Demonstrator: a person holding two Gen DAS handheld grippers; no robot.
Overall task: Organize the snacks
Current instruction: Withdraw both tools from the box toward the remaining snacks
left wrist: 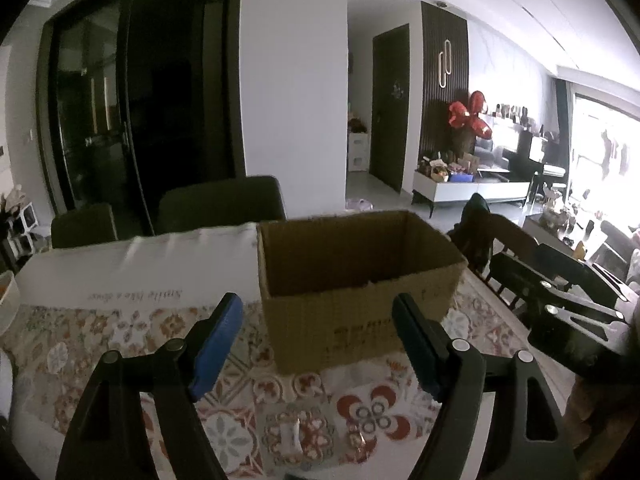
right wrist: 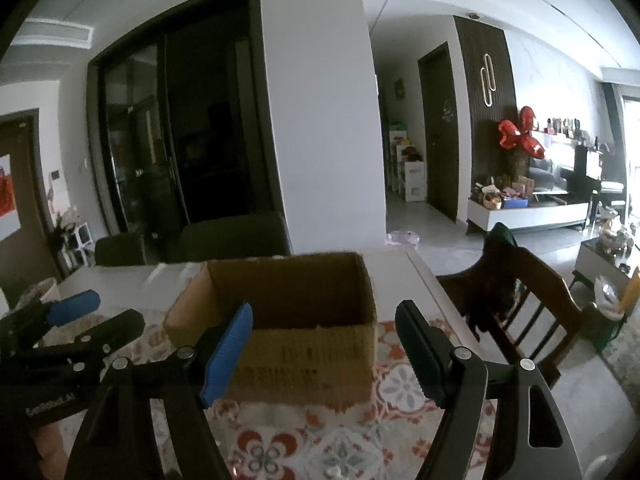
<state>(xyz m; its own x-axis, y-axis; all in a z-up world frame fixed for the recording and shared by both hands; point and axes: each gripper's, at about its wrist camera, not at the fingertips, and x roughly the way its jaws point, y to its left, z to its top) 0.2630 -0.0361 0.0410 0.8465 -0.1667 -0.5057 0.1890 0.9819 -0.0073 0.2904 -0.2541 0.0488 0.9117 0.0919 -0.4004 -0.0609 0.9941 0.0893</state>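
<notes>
An open brown cardboard box [left wrist: 352,280] stands on the patterned tablecloth [left wrist: 100,340], its inside dim; no snack shows in either view. My left gripper [left wrist: 320,340] is open in front of the box's near wall, nothing between its blue pads [left wrist: 218,346]. In the right wrist view the same box [right wrist: 296,312] sits just ahead of my right gripper [right wrist: 324,344], open and empty too. The right gripper also shows at the right edge of the left wrist view [left wrist: 576,304]. The left gripper appears at the left of the right wrist view [right wrist: 76,320].
A white box lid with printed script [left wrist: 132,272] lies left of the cardboard box. Dark chairs [left wrist: 220,204] stand behind the table and a wooden chair [right wrist: 516,300] at its right side. A bowl edge [left wrist: 6,300] sits at far left.
</notes>
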